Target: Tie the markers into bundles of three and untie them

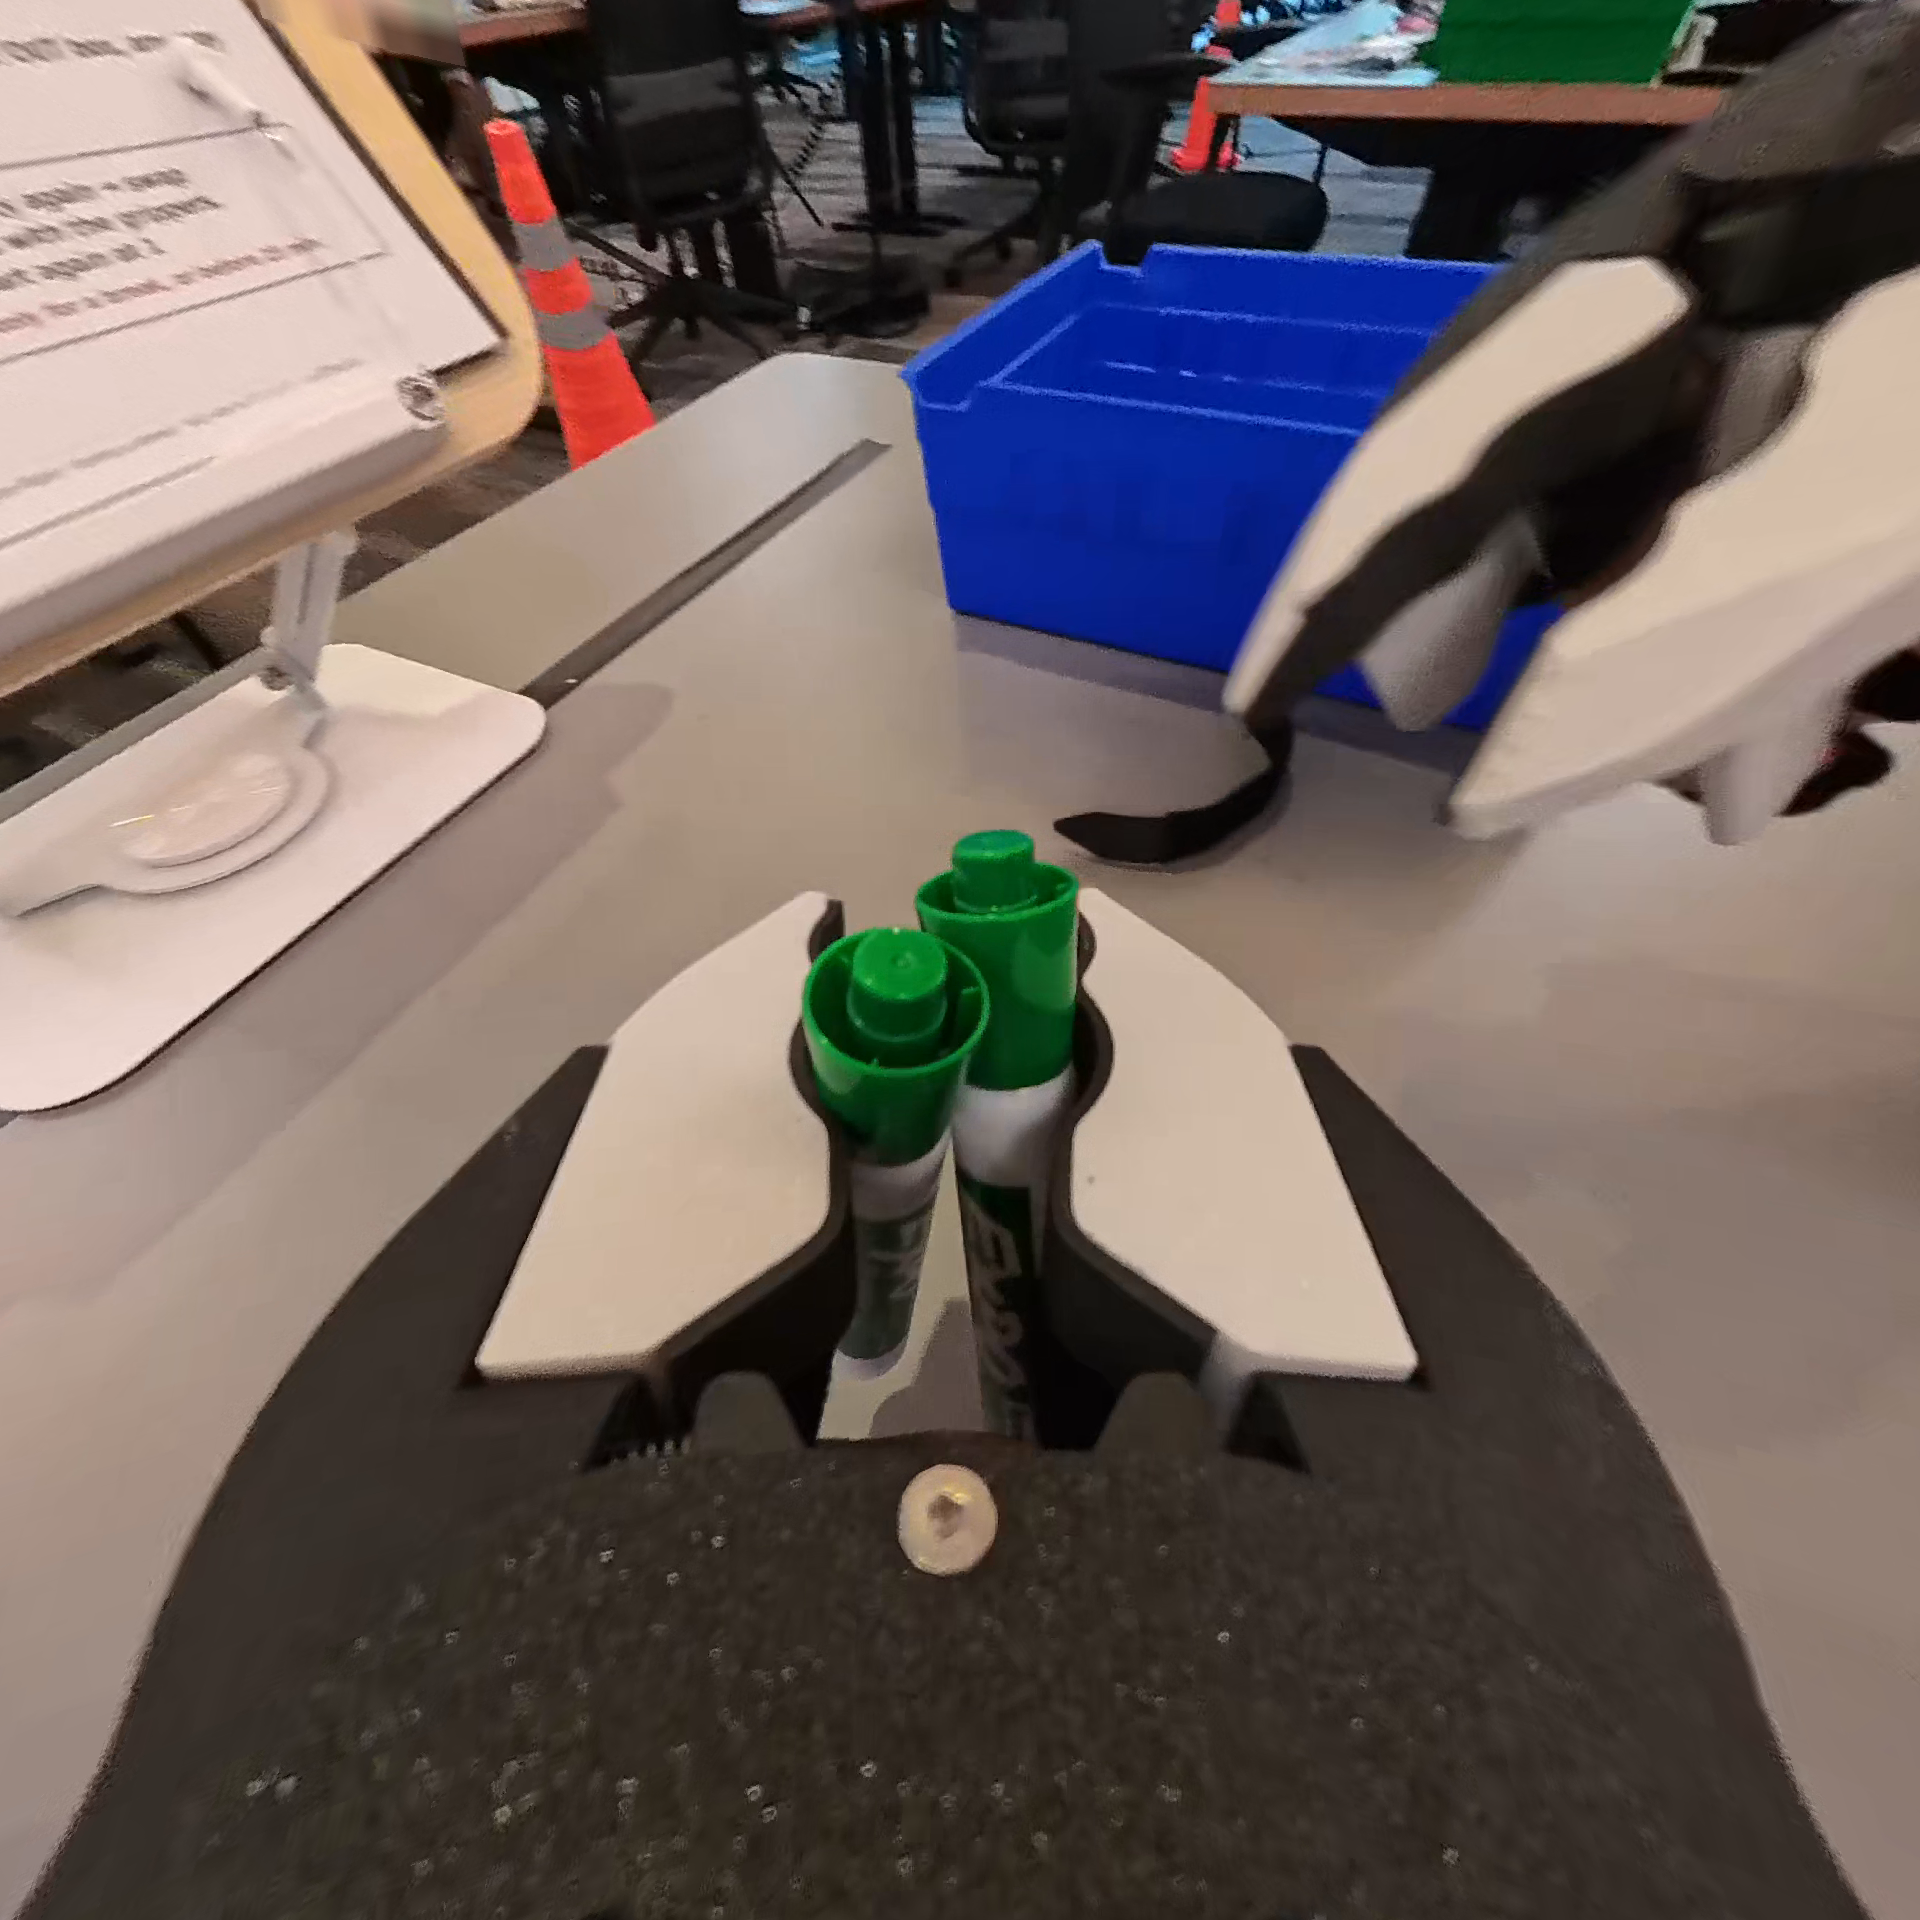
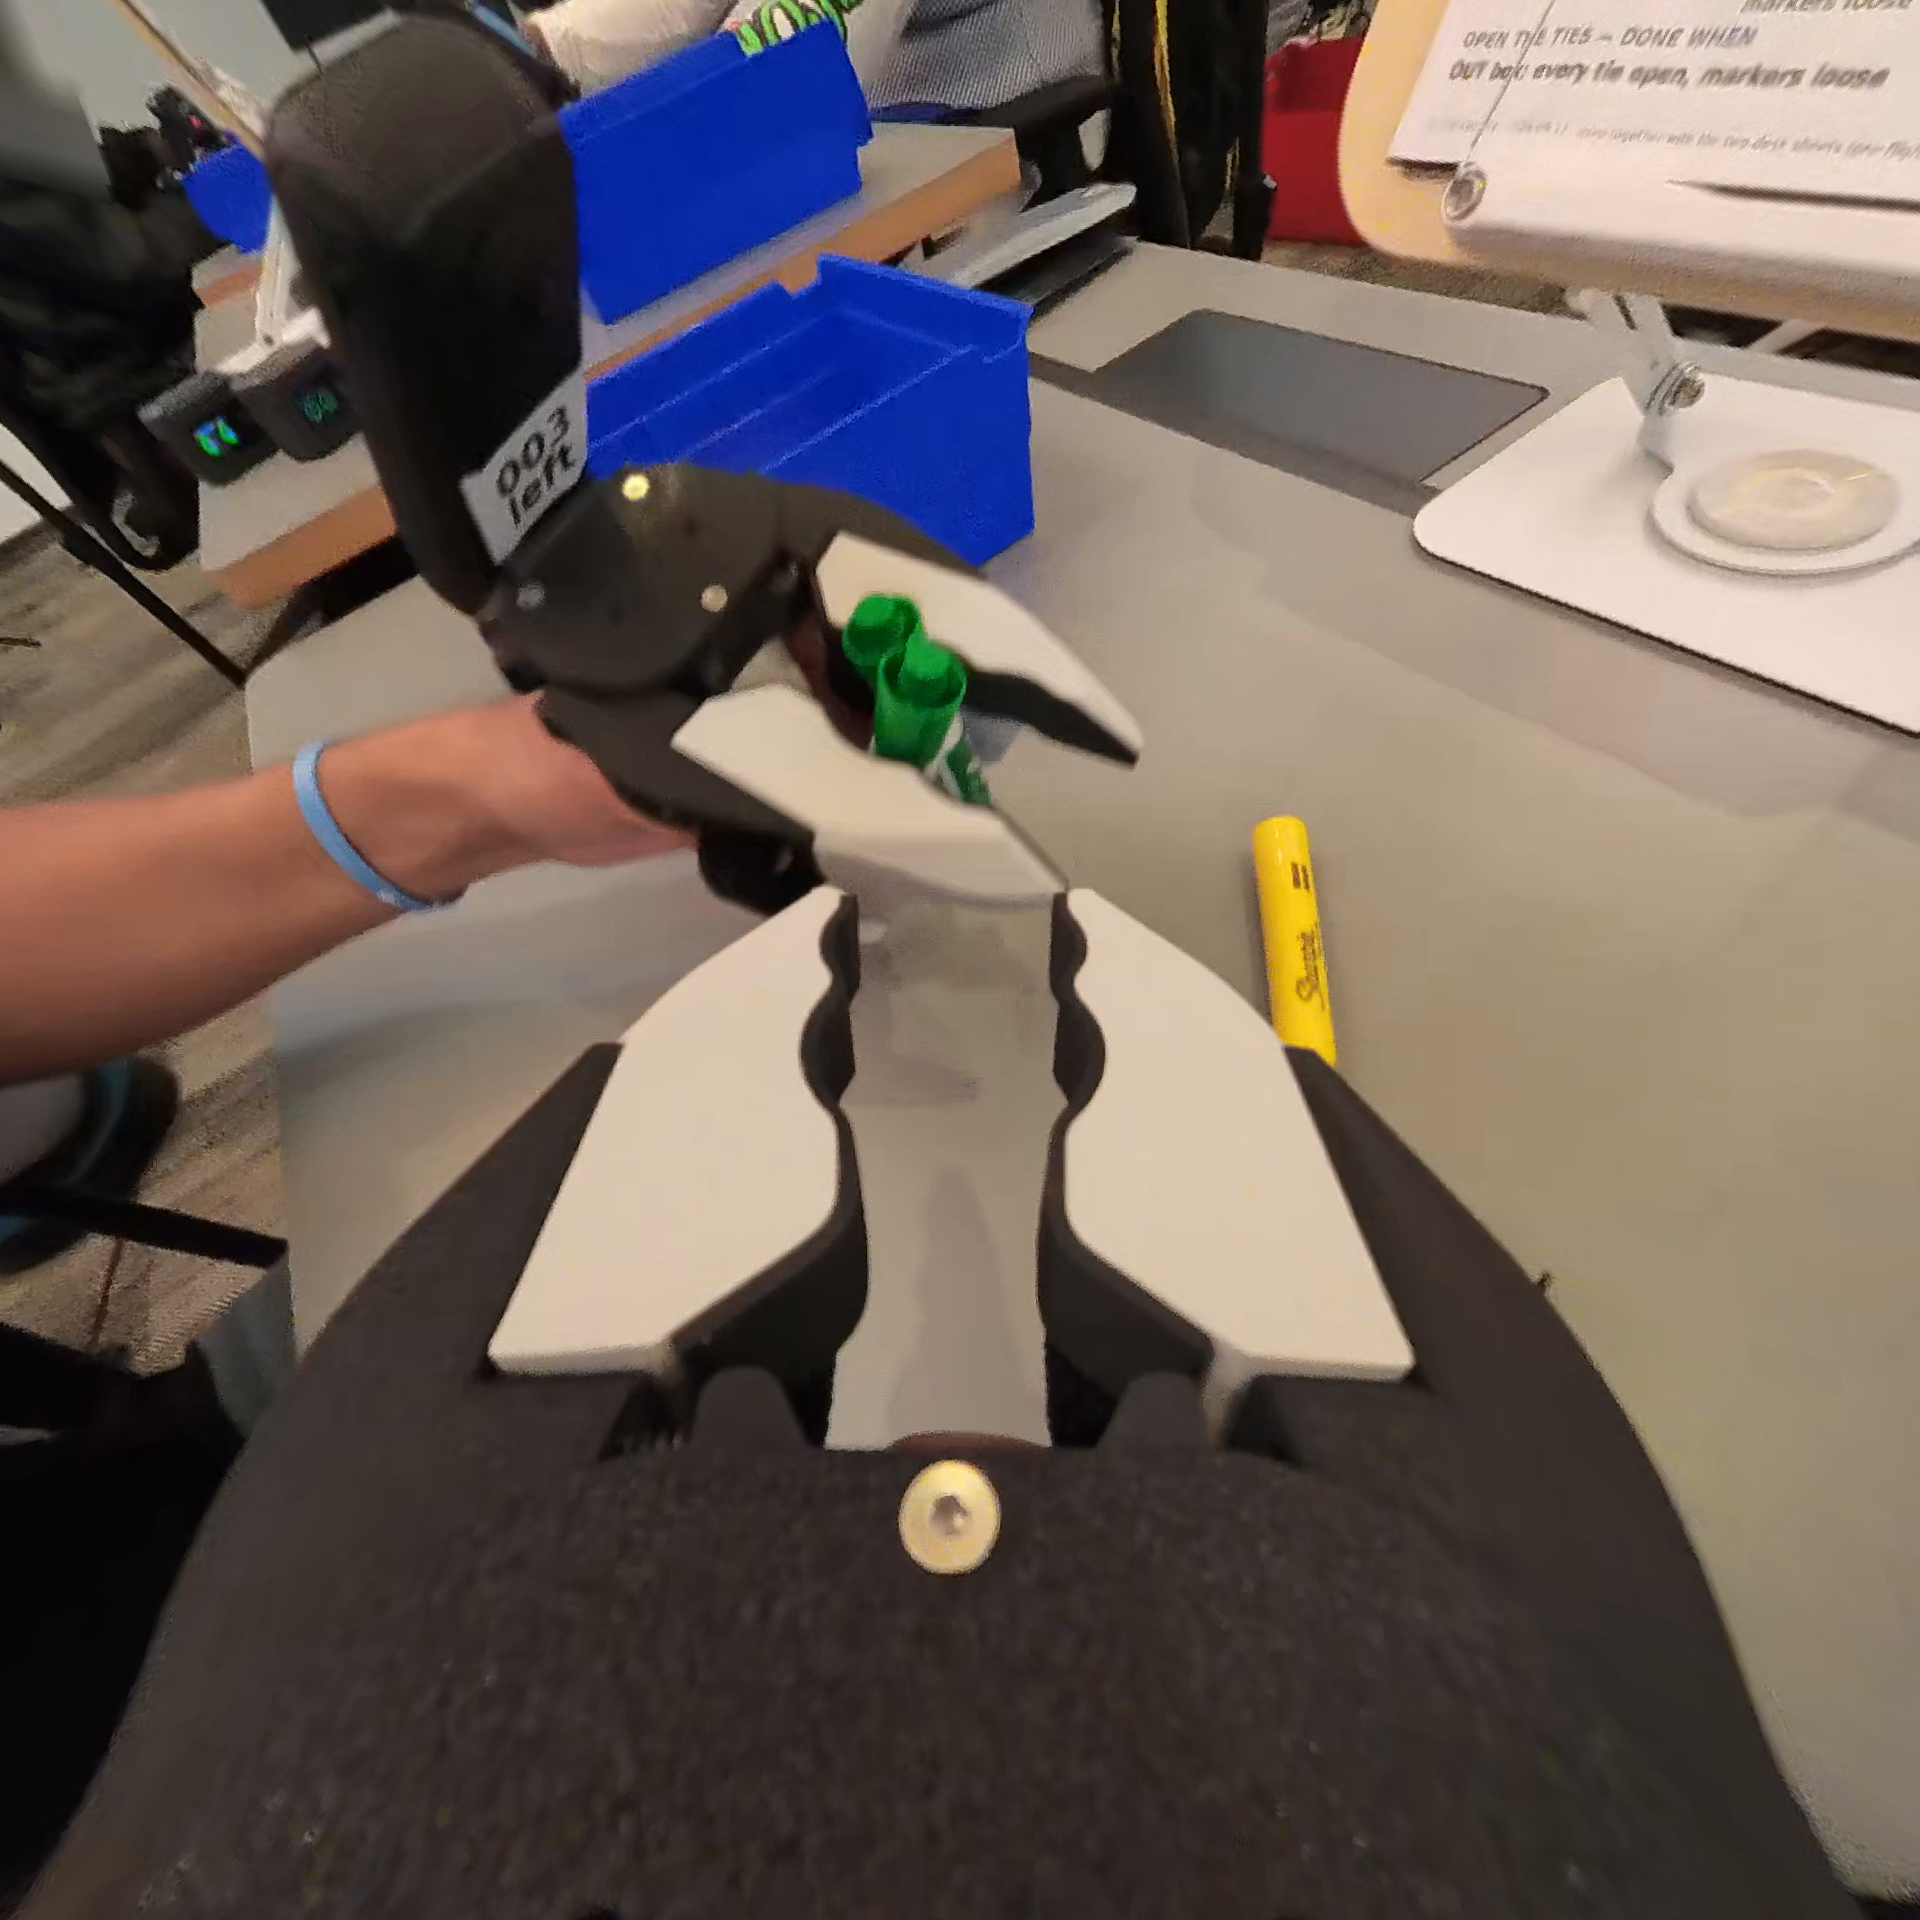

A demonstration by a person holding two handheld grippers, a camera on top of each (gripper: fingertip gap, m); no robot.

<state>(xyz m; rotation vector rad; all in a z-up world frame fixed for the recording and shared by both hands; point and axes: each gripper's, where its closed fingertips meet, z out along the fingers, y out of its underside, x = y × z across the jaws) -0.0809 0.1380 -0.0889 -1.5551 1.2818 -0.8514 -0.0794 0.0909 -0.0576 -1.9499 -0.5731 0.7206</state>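
Left gripper is clamped on two green markers, caps fwd, barrels side by side betw the fingers and lifted off the table. Right gripper has its fingers apart w/ nothing betw them; seen from the left wrist cam it hovers just above a black strap lying on the table, which looks like the tie. A yellow marker lies flat just beside the right gripper's right finger, prob the third of the bundle.

Handling, as a guess: markers are light, stiff, smooth plastic and round, so they'll roll and may slip past each other; take hold mid-barrel, across the axis, not on the tapered cap. Strap looks soft and floppy; pinch it near one end.

Table is smooth grey, w/ little to stop a rolling marker. Farther back a blue bin, a paper stand w/ a printed sheet. Beyond: an orange cone, office chairs, more tables and more blue bins.
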